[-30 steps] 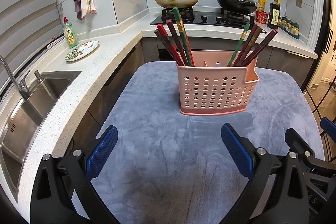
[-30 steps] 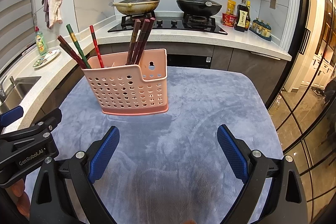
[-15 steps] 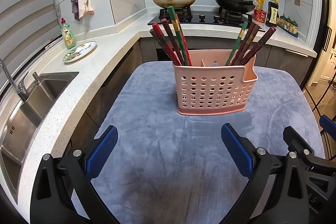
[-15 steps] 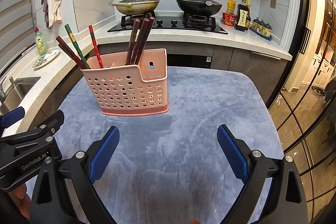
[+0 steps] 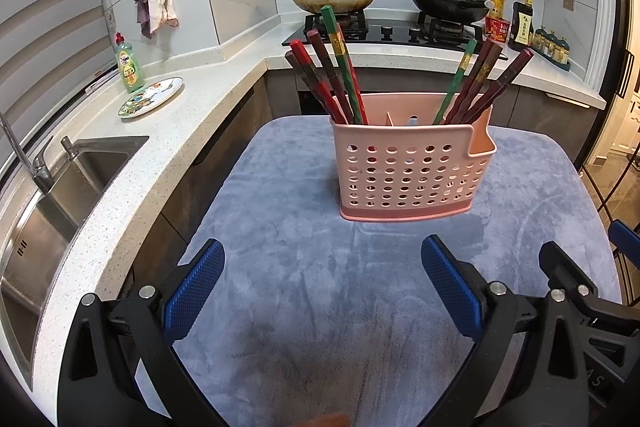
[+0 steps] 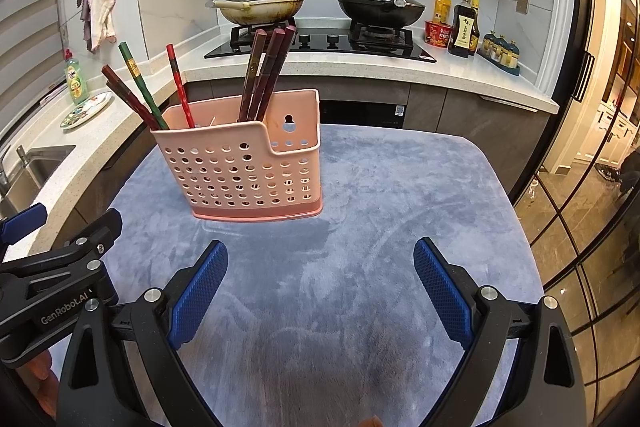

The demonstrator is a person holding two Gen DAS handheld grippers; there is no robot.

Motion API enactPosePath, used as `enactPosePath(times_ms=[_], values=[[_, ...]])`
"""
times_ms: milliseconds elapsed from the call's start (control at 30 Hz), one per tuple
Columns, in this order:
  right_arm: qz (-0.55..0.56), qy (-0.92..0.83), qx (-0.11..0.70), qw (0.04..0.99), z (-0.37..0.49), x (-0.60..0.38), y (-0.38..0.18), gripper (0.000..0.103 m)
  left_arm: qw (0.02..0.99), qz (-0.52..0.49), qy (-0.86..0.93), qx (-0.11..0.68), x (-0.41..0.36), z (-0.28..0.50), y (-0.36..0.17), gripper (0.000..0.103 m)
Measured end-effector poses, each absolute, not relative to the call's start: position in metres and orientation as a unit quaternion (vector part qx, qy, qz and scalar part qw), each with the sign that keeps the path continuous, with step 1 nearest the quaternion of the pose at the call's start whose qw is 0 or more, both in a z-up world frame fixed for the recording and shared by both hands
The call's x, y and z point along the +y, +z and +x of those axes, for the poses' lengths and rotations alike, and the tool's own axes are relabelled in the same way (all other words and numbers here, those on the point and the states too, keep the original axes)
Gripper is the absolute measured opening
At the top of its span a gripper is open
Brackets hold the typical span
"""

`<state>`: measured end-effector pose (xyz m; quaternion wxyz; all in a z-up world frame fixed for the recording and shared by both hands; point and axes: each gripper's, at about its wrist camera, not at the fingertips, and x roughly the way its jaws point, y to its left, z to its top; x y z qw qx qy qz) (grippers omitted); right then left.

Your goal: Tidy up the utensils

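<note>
Chopsticks stand sorted in a pink perforated holder (image 5: 412,171), which sits upright on a grey-blue cloth (image 5: 320,291) covering the table ahead of you. Over the last second almost nothing has moved: the holder and its contents sit just as they did, and both views have only drifted slightly, so the holder looks a touch nearer in each.

Your left gripper (image 5: 322,293) is spread wide with nothing between its blue pads, hanging over bare cloth short of the holder. Your right gripper (image 6: 320,293) is the same, wide apart and empty, a little to the right of the holder as that view frames it.

Inside the holder, a left bunch (image 5: 328,75) of red, dark brown and one green chopstick leans left out of the left compartment. A right bunch (image 5: 484,79) of dark brown sticks with one green one leans right out of the right compartment. A divider separates them.

No loose utensil shows on the cloth in either view. That, with both grippers idle and drawn back, suggests the sorting is finished or close to it; if colours are meant to be separated, each bunch is mixed.

Behind, a white counter (image 5: 200,95) carries a sink, a dish soap bottle and a plate, well apart from the holder.
</note>
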<state>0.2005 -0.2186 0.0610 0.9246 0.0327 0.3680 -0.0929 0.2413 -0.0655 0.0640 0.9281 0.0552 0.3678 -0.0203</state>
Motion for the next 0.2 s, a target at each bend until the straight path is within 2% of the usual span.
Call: enactPosePath(times_ms=[200], values=[[0.035,-0.095,0.370,0.923,0.2024,-0.2195,0.0596,0.090,0.927,0.048,-0.021,0.371,-0.0607,0.2456,0.0602,0.094]])
